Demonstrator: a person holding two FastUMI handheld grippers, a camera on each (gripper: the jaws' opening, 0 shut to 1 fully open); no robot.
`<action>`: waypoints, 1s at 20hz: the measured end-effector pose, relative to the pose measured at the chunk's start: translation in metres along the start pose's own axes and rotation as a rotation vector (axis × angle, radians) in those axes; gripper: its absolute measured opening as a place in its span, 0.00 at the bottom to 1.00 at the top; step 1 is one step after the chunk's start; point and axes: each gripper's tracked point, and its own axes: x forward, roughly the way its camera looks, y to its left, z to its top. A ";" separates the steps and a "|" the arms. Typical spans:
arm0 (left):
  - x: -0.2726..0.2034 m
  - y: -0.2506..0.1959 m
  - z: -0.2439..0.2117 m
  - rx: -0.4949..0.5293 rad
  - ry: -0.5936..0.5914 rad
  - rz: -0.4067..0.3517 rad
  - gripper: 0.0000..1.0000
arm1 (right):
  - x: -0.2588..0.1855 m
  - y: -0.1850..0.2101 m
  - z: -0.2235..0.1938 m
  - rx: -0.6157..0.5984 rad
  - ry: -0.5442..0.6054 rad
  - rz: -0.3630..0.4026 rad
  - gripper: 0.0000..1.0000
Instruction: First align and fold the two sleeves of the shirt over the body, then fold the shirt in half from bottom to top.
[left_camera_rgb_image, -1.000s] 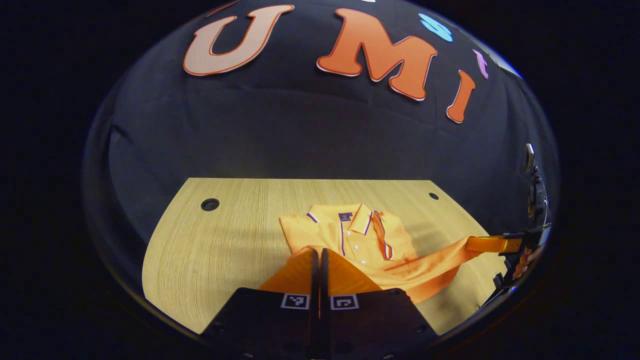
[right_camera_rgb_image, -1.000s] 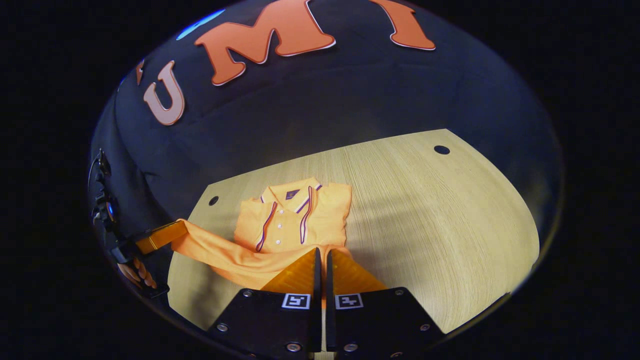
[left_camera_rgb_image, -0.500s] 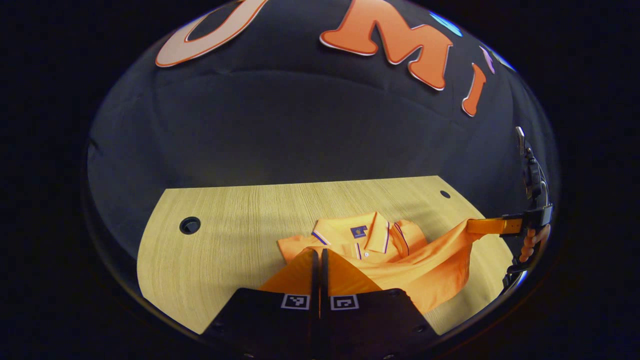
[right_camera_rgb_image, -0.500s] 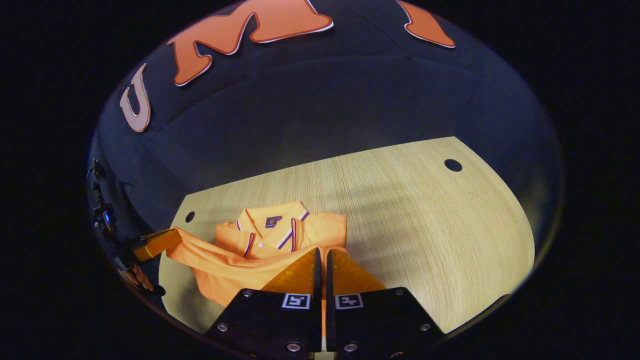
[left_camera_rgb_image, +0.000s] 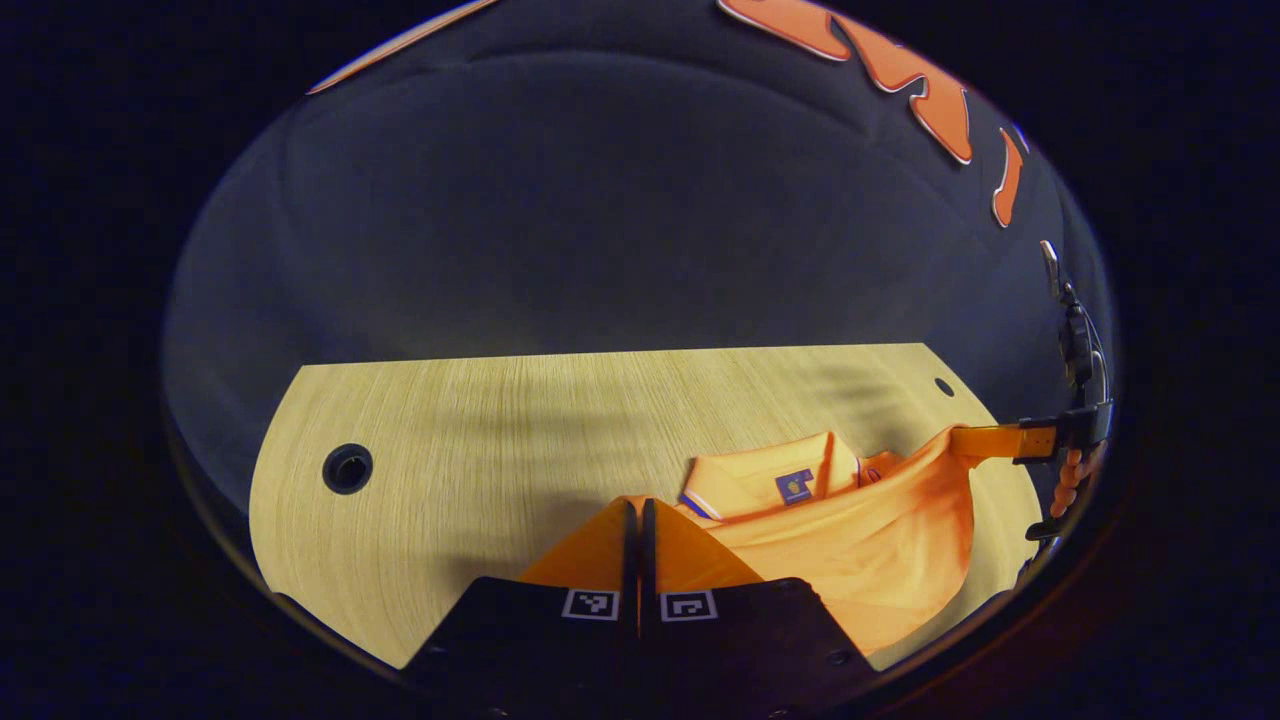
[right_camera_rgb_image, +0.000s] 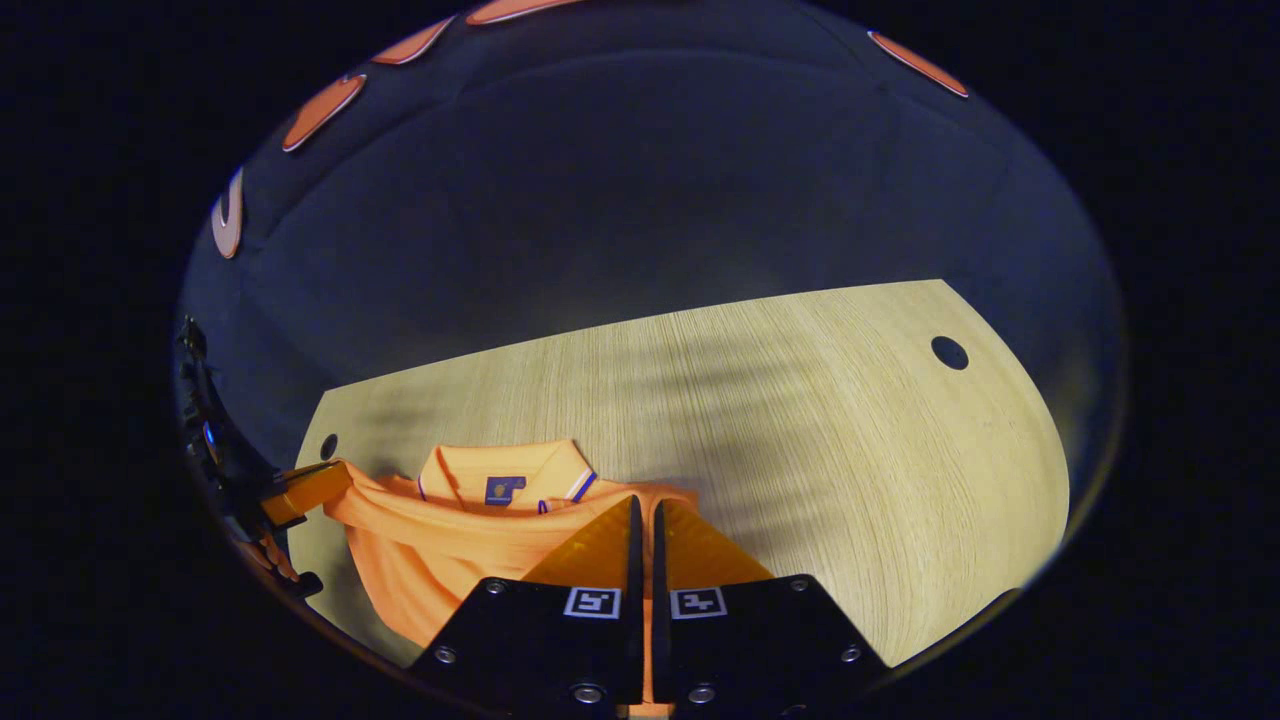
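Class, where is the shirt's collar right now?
In the left gripper view the collar lies on the table, right of centre, just beyond the lifted hem held by both grippers.

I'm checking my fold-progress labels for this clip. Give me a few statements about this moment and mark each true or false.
1. The shirt lies fully flat. False: its lower part is lifted and drawn toward the collar.
2. The left gripper is shut on the shirt's hem. True.
3. The right gripper is open, away from the fabric. False: it is shut on the shirt.
4. The table is light wood. True.
5. The collar is covered. False: it shows above the fold.
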 end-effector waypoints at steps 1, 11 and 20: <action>0.003 0.001 0.002 0.002 -0.006 0.009 0.01 | 0.000 0.004 -0.001 0.025 0.026 0.019 0.04; -0.048 -0.003 0.013 -0.009 -0.046 0.078 0.91 | -0.015 0.000 -0.004 -0.031 0.011 -0.020 0.04; -0.099 -0.013 -0.007 -0.019 -0.077 0.127 0.90 | -0.044 0.022 -0.004 -0.166 -0.050 0.034 0.04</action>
